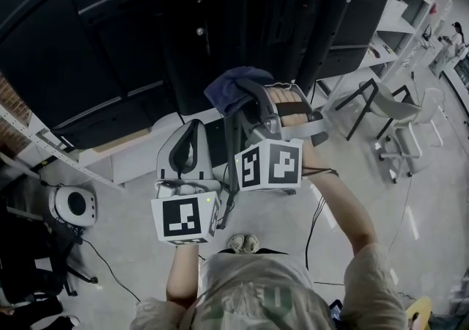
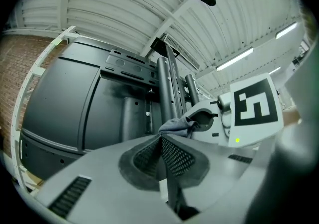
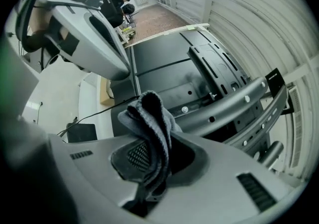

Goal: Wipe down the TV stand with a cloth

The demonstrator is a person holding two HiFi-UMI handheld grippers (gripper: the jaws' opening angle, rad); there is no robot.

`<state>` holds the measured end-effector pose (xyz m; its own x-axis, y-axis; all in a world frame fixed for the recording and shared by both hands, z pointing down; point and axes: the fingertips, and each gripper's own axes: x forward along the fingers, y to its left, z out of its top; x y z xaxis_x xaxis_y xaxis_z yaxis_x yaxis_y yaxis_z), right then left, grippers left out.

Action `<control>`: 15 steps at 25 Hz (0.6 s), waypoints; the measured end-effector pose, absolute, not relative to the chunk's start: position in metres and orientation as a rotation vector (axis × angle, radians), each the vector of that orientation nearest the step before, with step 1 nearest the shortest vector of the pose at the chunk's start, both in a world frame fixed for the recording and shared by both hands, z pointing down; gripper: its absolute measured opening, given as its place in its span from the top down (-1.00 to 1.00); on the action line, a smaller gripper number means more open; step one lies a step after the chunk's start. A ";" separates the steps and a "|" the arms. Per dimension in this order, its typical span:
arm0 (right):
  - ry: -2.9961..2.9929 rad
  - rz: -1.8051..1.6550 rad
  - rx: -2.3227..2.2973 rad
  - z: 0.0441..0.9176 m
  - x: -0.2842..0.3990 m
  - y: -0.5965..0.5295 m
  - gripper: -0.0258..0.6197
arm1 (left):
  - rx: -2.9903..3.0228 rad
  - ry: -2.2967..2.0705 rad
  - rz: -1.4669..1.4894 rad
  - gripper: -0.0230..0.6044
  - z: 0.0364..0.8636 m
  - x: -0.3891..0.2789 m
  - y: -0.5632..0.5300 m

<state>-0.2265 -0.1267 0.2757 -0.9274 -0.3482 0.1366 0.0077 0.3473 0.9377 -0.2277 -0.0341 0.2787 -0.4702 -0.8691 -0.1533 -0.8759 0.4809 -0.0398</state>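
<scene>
TV stand: black metal TV stand (image 1: 293, 28) with upright posts, at 12 o'clock.
Right tongs (image 1: 255, 103): clamped on the cloth.
Left tongs (image 2: 160, 144): jaws pressed together, nothing between; at 8 o'clock of the right pair.
Cloth: bunched blue-grey cloth (image 3: 149, 113), near the posts; contact unclear.

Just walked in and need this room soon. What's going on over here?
A person holds a gripper in each hand, facing the back of a black TV stand. The right gripper is clamped on a bunched blue-grey cloth, held up near the stand's uprights; contact can't be judged. The left gripper is shut and empty beside it.
</scene>
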 end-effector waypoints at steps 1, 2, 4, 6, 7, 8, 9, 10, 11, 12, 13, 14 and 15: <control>-2.301 -1.591 0.291 0.283 -0.226 -0.127 0.74 | -1.524 2.574 0.064 0.88 0.280 -0.229 -0.034; -2.298 -1.576 0.279 0.290 -0.226 -0.127 0.74 | -1.522 2.579 0.064 0.88 0.282 -0.230 -0.033; -2.304 -1.536 0.260 0.307 -0.225 -0.127 0.74 | -1.522 2.589 0.079 0.88 0.285 -0.231 -0.032; -2.319 -1.487 0.253 0.324 -0.224 -0.127 0.74 | -1.517 2.599 0.089 0.88 0.289 -0.232 -0.031; -2.323 -1.471 0.255 0.333 -0.224 -0.128 0.74 | -1.512 2.604 0.082 0.88 0.292 -0.232 -0.031; -2.320 -1.466 0.257 0.340 -0.224 -0.128 0.74 | -1.506 2.608 0.069 0.88 0.295 -0.232 -0.031; -2.310 -1.472 0.257 0.347 -0.223 -0.128 0.74 | -1.503 2.613 0.057 0.88 0.298 -0.233 -0.030; -2.295 -1.481 0.254 0.354 -0.223 -0.129 0.74 | -1.501 2.618 0.052 0.88 0.301 -0.233 -0.030; -2.284 -1.486 0.248 0.360 -0.223 -0.129 0.74 | -1.501 2.624 0.055 0.88 0.303 -0.233 -0.029; -2.279 -1.483 0.241 0.366 -0.223 -0.129 0.74 | -1.502 2.631 0.060 0.88 0.306 -0.234 -0.028; -2.280 -1.473 0.235 0.371 -0.222 -0.129 0.74 | -1.505 2.638 0.062 0.88 0.309 -0.234 -0.028; -2.282 -1.463 0.232 0.376 -0.222 -0.129 0.74 | -1.508 2.644 0.058 0.88 0.312 -0.234 -0.028; -2.283 -1.459 0.235 0.380 -0.222 -0.130 0.74 | -1.513 2.647 0.054 0.88 0.315 -0.234 -0.028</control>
<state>-0.2224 -0.1297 0.3799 -0.8981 -0.3581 0.2553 0.0812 0.4354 0.8966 -0.2337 -0.0284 0.3147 -0.5047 -0.8577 -0.0976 -0.8610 0.5083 -0.0147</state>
